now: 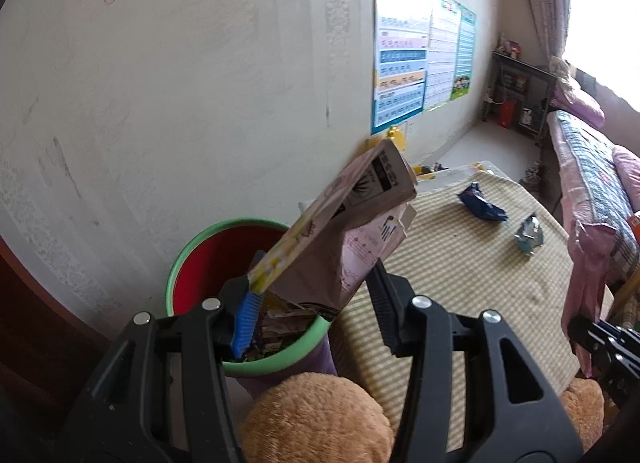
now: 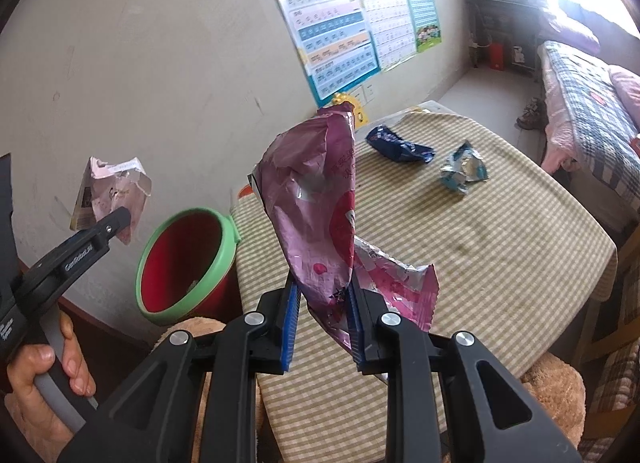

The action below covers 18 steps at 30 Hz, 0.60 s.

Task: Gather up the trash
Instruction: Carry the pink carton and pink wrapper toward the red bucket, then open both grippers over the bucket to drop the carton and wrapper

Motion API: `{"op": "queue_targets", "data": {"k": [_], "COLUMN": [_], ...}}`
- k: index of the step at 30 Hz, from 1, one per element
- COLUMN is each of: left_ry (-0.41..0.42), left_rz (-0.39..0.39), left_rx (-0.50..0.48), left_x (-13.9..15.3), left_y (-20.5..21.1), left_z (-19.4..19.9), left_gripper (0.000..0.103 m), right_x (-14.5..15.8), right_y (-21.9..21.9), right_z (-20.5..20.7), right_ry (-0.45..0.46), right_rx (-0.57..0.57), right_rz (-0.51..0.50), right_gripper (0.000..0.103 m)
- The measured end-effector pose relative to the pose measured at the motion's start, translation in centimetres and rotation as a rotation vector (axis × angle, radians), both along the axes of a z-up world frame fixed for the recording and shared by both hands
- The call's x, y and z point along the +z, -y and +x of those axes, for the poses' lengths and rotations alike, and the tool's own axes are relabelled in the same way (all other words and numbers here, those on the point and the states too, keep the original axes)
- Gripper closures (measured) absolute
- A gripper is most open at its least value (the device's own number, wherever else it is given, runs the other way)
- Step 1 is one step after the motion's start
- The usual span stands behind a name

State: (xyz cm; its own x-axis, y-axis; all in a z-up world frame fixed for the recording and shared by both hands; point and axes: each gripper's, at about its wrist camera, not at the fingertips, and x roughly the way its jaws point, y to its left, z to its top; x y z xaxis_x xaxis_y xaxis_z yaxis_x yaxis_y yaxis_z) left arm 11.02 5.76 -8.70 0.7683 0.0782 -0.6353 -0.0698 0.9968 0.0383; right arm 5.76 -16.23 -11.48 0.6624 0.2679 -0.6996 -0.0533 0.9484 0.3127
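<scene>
The left claw (image 1: 308, 303) pinches a light, bendy torn carton (image 1: 340, 231) over the red bin (image 2: 182, 263). The right claw (image 2: 326, 321) squeezes a soft, crinkly pink wrapper (image 2: 320, 207) above the bench (image 2: 500, 247); holding its edge works.

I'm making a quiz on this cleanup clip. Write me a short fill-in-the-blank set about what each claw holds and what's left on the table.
The left claw grips a torn pink ____.
The right claw pinches a crumpled ____ wrapper.
The red bin has a ____ rim.
____ wrappers lie on the checked tablecloth.

Missing words: carton; pink; green; Two
</scene>
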Motion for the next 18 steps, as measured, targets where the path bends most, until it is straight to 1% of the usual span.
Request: {"op": "queue_targets", "data": {"k": [3,7,9,14,18], "left_ry": [-0.013,-0.019,-0.029,-0.063,-0.104], "left_rz": [0.000,0.029,0.039,0.039,0.026], "left_rx": [0.025,0.062,0.098,0.164,0.189], "left_x": [-0.9,-1.9,-2.5,-4.1,-5.6], "left_y": [-1.2,-2.7,-4.1,-7.1,-8.8], "left_z": [0.8,2.0,2.7,3.9,5.1], "left_gripper": [0.056,0.056,0.056,0.056,0.056], "right_x": [-0.3,-0.8,-1.1,-1.7,-2.3], "right_y": [-1.2,-3.1,-4.2,-7.4,-9.7], "right_z": [0.7,2.3,3.2,5.7,7.5], "right_ry": [-0.013,-0.028,-0.038,-0.062,-0.074], "right_rx": [0.032,0.076,0.100,0.165,0.207], "right_rz": [-0.012,-0.028,-0.035,-0.047,-0.038], "right_gripper": [0.082,0.082,0.082,0.082,0.082]}}
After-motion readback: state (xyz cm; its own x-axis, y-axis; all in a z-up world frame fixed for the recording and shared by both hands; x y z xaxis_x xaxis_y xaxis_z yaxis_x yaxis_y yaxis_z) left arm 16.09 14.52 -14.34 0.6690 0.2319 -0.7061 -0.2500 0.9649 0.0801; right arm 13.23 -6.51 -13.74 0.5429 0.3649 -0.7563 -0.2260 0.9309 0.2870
